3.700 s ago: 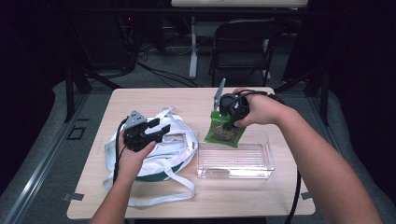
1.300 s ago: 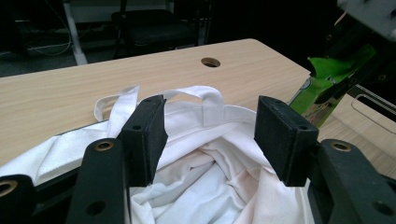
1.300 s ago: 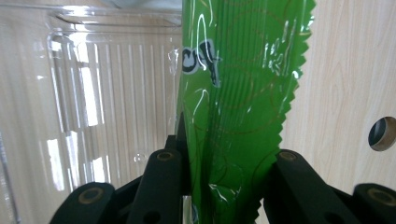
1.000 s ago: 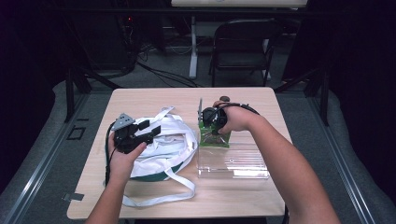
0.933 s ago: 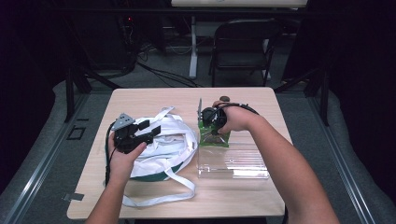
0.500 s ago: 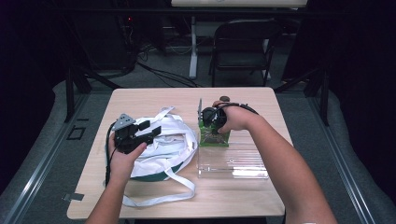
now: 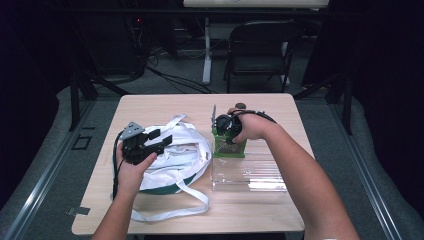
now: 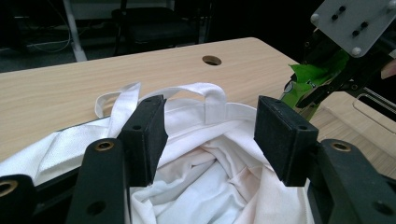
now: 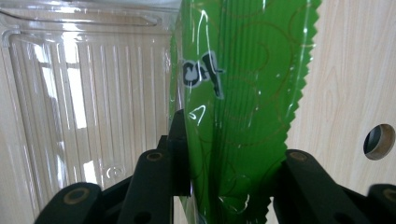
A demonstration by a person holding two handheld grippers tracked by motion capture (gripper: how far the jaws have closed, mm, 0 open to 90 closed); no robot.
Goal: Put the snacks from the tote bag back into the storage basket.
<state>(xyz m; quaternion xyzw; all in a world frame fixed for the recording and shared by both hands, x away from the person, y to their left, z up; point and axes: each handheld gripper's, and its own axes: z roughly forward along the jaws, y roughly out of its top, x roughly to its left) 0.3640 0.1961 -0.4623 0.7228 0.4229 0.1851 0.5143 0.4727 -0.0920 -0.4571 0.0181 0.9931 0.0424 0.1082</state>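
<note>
A white cloth bag [image 7: 175, 160] with long straps lies on the left half of the wooden table [image 7: 165, 107]. My left gripper [image 7: 157, 138] hovers at its mouth, open, with the bag's rim [image 8: 205, 182] beyond the jaws [image 8: 210, 135]. A green crinkle-edged packet [image 7: 230, 149] stands at the left end of a clear plastic tray [image 7: 250, 172]. My right gripper [image 7: 223, 131] points down on it. Its jaws have just been opening, and the packet [image 9: 238, 93] sits loose between them [image 9: 231, 154].
The clear tray's ribbed floor [image 9: 93, 102] lies to the left of the packet in the right gripper view. A cable hole [image 9: 379, 140] pierces the tabletop near the far edge. A folding chair [image 7: 257, 47] stands behind the table. Bag straps [image 7: 170, 212] trail toward the front edge.
Since the oldest frame my right gripper has carried the packet left to the tray's left end, and my left hand has shifted slightly left. Over the last second both hands stayed put.
</note>
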